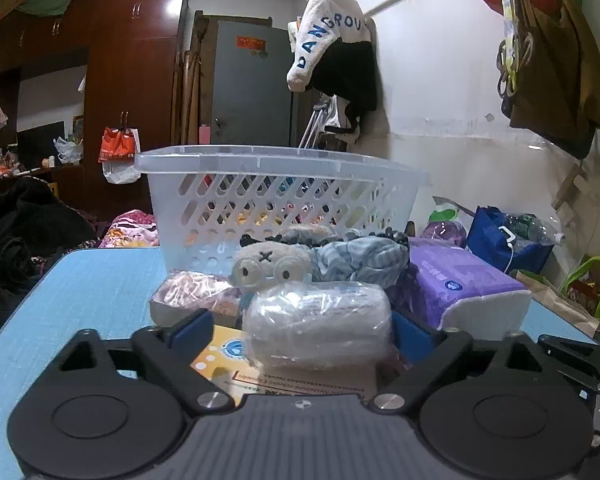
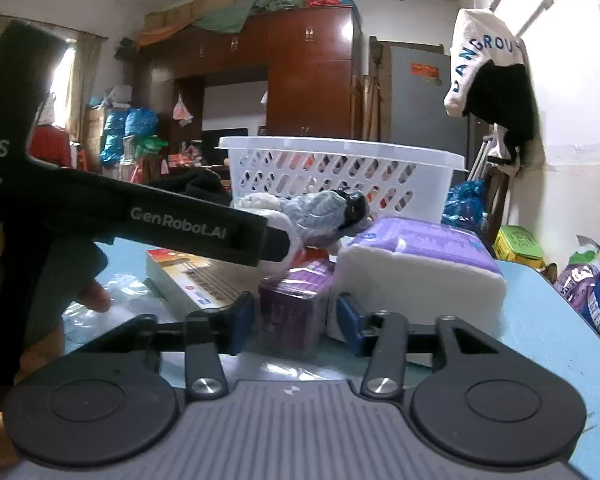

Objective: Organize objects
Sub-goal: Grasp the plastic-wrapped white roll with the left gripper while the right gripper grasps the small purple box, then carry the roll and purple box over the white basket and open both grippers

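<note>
My left gripper (image 1: 302, 330) stands open around a clear-wrapped white bundle (image 1: 318, 322); its right pad looks to touch the wrap, the left pad stands apart. Behind it lie a grey plush toy (image 1: 270, 266), a blue-grey cloth bundle (image 1: 360, 258) and a purple tissue pack (image 1: 460, 284), in front of a white plastic basket (image 1: 276, 188). My right gripper (image 2: 296, 320) is open around a small purple wrapped box (image 2: 292, 304). The left gripper's black arm (image 2: 204, 228) crosses that view above an orange-topped book (image 2: 196, 280).
The things sit on a light blue table (image 1: 88, 292). The basket (image 2: 340, 168) holds several colourful items. Bags and clutter stand past the table's right edge (image 1: 508, 240). A wall with hanging clothes is at the right.
</note>
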A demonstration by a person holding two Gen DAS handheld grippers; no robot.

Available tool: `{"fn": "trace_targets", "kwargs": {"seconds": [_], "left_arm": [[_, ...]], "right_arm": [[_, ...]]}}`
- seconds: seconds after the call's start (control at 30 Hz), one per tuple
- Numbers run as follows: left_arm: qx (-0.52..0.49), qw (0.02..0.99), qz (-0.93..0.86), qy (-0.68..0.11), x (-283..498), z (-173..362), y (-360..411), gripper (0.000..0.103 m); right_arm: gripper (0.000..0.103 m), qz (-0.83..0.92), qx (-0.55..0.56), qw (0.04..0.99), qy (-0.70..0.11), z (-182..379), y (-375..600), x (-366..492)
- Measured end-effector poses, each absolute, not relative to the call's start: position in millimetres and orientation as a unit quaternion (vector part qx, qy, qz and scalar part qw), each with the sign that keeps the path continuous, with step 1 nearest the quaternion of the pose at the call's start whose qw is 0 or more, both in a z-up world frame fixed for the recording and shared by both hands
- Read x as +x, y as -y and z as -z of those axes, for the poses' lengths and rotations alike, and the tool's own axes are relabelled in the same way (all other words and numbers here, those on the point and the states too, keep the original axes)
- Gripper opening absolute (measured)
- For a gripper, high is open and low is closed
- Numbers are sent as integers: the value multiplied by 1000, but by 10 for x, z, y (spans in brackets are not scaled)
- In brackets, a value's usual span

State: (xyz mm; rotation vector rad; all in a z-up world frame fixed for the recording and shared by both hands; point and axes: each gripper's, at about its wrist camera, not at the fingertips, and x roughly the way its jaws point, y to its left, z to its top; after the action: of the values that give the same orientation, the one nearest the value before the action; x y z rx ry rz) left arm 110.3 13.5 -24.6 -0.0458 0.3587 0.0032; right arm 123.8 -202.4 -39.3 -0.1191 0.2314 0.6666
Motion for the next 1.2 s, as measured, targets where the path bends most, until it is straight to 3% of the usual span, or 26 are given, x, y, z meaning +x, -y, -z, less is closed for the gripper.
{"fn": "trace_targets", "kwargs": {"seconds": [0.23, 0.3, 0.8, 1.2], "left_arm": [[-17, 984, -5, -177, 1122, 239, -93, 92], [-12, 984, -10, -178, 1125, 243, -78, 76], [-19, 992, -19, -121, 829, 171, -180, 75], [-16, 996, -8, -89, 695, -33, -130, 75]], "right_arm": [[44, -315, -90, 939, -100, 420, 1911, 1186], [42, -315, -90, 940, -98, 416, 1933, 1186], [40, -343, -69, 936, -42, 266, 2168, 966], [40, -374, -14, 926, -43, -76, 2420, 1090]]}}
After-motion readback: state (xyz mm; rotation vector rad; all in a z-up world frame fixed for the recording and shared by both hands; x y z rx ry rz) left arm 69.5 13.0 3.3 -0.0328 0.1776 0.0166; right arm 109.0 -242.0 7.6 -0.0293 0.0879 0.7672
